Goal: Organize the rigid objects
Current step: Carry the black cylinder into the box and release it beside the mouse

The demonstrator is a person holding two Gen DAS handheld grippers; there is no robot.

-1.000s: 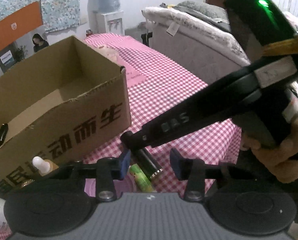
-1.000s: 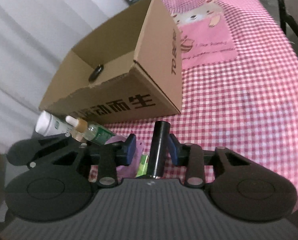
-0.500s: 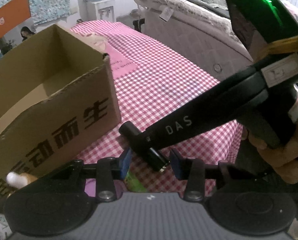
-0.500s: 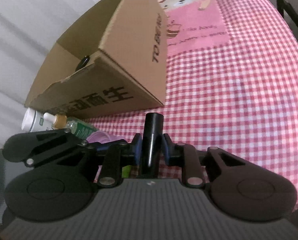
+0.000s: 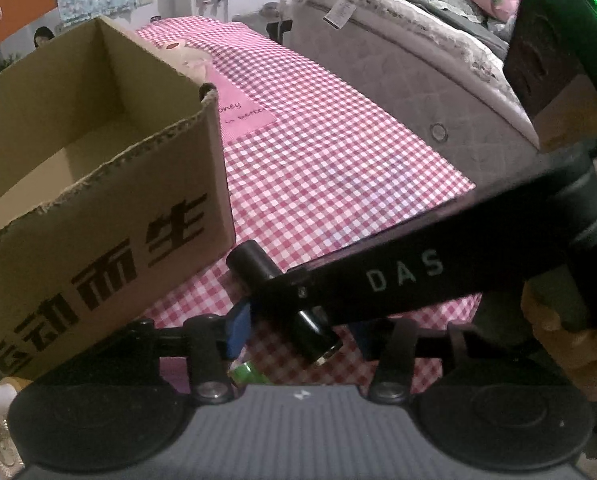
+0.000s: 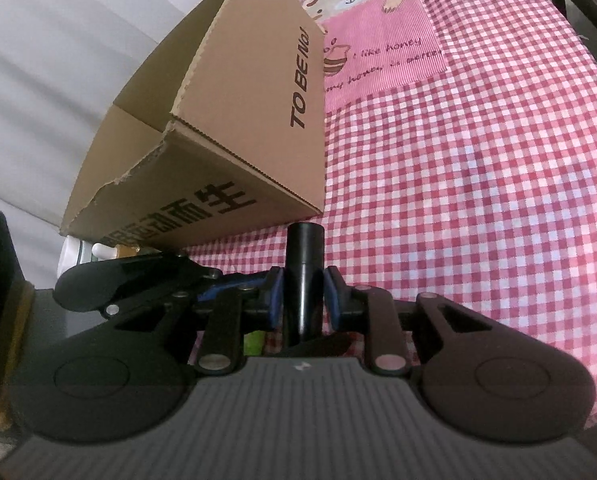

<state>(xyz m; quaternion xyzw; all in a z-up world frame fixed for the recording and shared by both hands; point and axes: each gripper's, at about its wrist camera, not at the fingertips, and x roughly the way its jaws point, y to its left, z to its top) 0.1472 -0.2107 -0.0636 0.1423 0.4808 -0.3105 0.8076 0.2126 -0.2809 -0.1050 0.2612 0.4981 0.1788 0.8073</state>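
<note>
My right gripper is shut on a black cylinder and holds it above the pink checked tablecloth, just right of the open cardboard box. In the left wrist view the same cylinder is seen clamped in the right gripper's long black fingers, which cross in front of my left gripper. My left gripper is open and empty. The box stands close on its left.
A green tube lies under the left gripper. A white bottle cap and other bottles lie by the box's near corner. A grey mattress runs along the table's right side.
My right gripper has closed on the black cylinder and lifted it off the cloth. Both grippers have risen and come nearer to the box.
</note>
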